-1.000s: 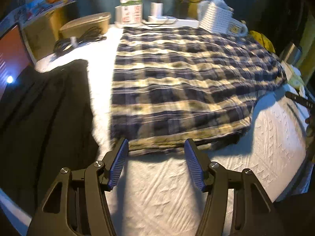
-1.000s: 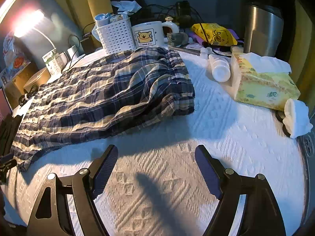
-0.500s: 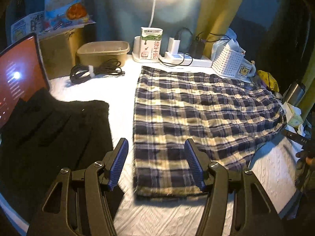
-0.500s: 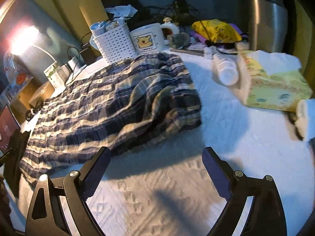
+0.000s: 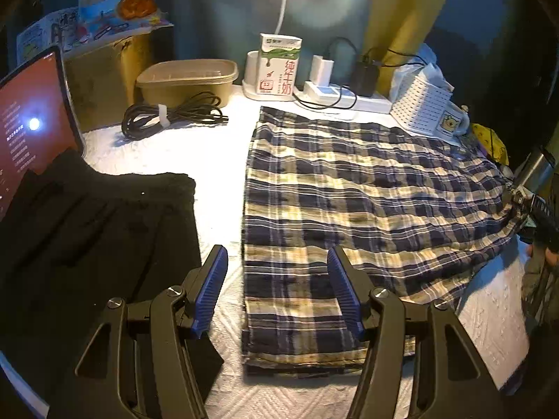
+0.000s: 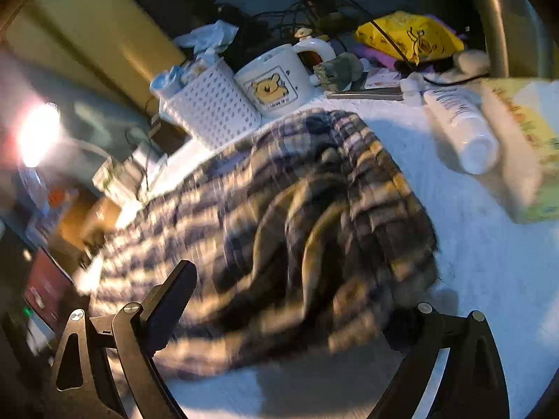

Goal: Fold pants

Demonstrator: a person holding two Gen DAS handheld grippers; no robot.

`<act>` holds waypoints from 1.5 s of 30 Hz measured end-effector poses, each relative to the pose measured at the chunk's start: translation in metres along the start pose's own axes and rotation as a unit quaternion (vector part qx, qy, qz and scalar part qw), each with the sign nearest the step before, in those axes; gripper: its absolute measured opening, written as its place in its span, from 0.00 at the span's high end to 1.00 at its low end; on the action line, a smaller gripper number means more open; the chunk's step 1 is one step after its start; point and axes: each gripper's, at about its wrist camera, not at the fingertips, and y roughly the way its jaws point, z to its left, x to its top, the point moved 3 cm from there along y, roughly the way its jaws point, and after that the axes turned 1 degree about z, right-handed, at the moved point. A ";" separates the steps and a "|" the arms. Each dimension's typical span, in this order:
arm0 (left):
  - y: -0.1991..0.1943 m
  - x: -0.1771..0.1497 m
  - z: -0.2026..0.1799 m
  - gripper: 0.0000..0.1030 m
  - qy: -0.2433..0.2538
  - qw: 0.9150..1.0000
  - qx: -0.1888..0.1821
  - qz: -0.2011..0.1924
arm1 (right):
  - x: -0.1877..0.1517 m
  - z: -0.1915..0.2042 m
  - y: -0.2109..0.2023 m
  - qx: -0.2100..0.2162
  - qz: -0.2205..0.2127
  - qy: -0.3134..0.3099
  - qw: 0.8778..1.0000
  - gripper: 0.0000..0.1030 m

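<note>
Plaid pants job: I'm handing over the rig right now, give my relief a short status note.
Left hand-held gripper: open, empty, poised over the near hem end of the plaid pants.
Right hand-held gripper: open wide, nothing pinched, at the bunched waist end beside the white basket and bear mug; that view is blurred.
Pants lie lengthwise on the white cloth, legs apparently stacked. A black garment lies to the left, untouched.
Done: apparently the lengthwise fold.
Left: flatten the waist, grip both ends, fold across.
</note>
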 end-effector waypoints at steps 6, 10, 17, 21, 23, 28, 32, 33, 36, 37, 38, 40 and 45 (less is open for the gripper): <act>-0.002 0.001 0.000 0.43 0.001 1.000 -0.002 -0.004 | 0.017 -0.018 0.020 0.050 -0.007 0.090 0.995 0.63; -0.005 0.000 -0.004 0.43 0.007 1.000 -0.006 -0.007 | 0.015 -0.023 0.013 0.063 -0.021 0.098 0.993 0.89; -0.011 0.001 -0.015 0.43 0.023 0.999 -0.023 -0.013 | 0.023 -0.013 -0.032 0.031 -0.061 0.043 0.997 0.91; -0.014 0.000 -0.021 0.43 0.030 0.999 -0.035 -0.018 | 0.029 -0.018 -0.066 0.005 -0.091 0.033 0.995 0.92; -0.015 -0.001 -0.023 0.43 0.032 0.998 -0.042 -0.021 | 0.031 -0.022 -0.079 -0.006 -0.102 0.031 0.994 0.92; -0.017 -0.003 -0.023 0.43 0.036 0.997 -0.056 -0.026 | 0.036 -0.023 -0.106 -0.028 -0.125 0.022 0.991 0.92; -0.019 -0.002 -0.020 0.43 0.042 0.996 -0.066 -0.033 | 0.037 -0.003 -0.112 -0.038 -0.136 0.000 0.990 0.92; -0.020 -0.002 -0.019 0.43 0.042 0.996 -0.068 -0.034 | 0.038 0.004 -0.112 -0.040 -0.138 -0.010 0.990 0.92; -0.022 -0.001 -0.013 0.43 0.043 0.996 -0.074 -0.040 | 0.040 0.030 -0.112 -0.043 -0.142 -0.038 0.988 0.92; -0.022 -0.002 -0.011 0.43 0.043 0.995 -0.074 -0.041 | 0.041 0.040 -0.111 -0.042 -0.143 -0.048 0.988 0.92; -0.023 -0.002 -0.008 0.43 0.044 0.995 -0.076 -0.042 | 0.042 0.049 -0.109 -0.041 -0.144 -0.056 0.987 0.92; -0.023 -0.002 -0.002 0.43 0.043 0.995 -0.078 -0.044 | 0.044 0.070 -0.105 -0.041 -0.145 -0.078 0.986 0.92; -0.027 -0.002 0.015 0.43 0.037 0.995 -0.081 -0.052 | 0.040 0.118 -0.084 -0.038 -0.135 -0.123 0.982 0.92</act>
